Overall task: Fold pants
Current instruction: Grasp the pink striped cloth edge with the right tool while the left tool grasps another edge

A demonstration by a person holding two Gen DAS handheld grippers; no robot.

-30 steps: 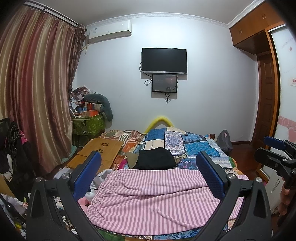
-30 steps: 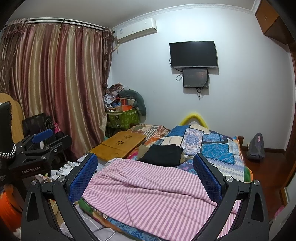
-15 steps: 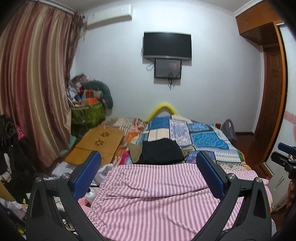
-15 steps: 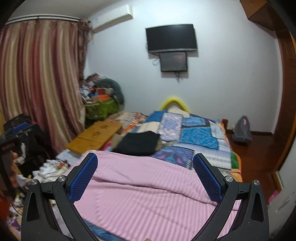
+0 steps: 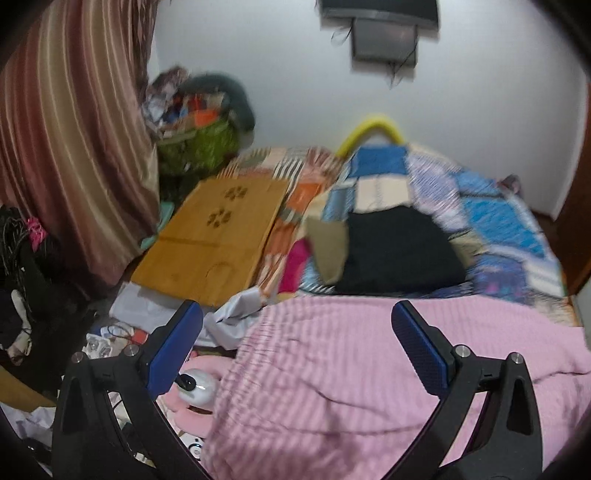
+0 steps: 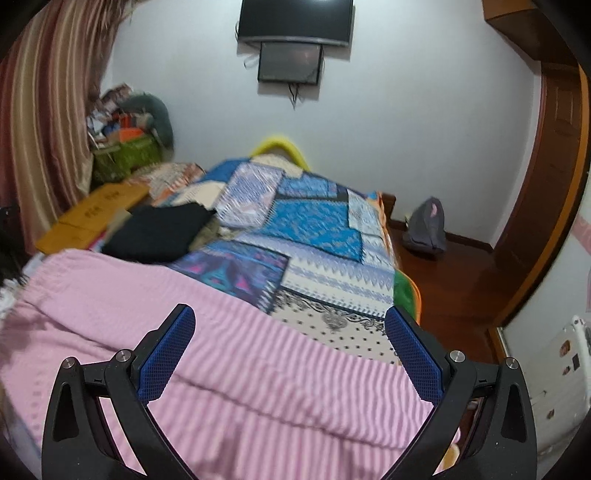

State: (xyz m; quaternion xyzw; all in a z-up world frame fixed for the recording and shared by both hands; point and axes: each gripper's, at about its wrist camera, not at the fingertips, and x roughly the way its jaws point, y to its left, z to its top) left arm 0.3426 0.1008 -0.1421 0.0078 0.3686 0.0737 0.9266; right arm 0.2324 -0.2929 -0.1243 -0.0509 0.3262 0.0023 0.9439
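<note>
Pink-and-white striped cotton pants [image 5: 369, 376] lie spread flat across the near end of the patchwork-quilted bed [image 6: 314, 236], unfolded, so every fold looks left to do. Both the left gripper [image 5: 295, 354] and right gripper [image 6: 290, 350] hover above them, jaws wide apart and empty. Open quilt lies beyond, a folded black garment [image 5: 399, 254] near the far edge.

A lived-in home bedroom is shown. A bed [image 6: 373, 291] covered with a blue patchwork quilt [image 6: 314, 225] fills the middle, and a wall-mounted television [image 6: 295, 18] is fixed to the far white wall. Striped reddish curtains [image 5: 70, 129] are hung at the left, with a heap of household clutter [image 5: 192, 110] piled in the far left corner. A wooden door [image 6: 550, 155] and dark wooden floor [image 6: 454, 280] are seen at the right.
</note>
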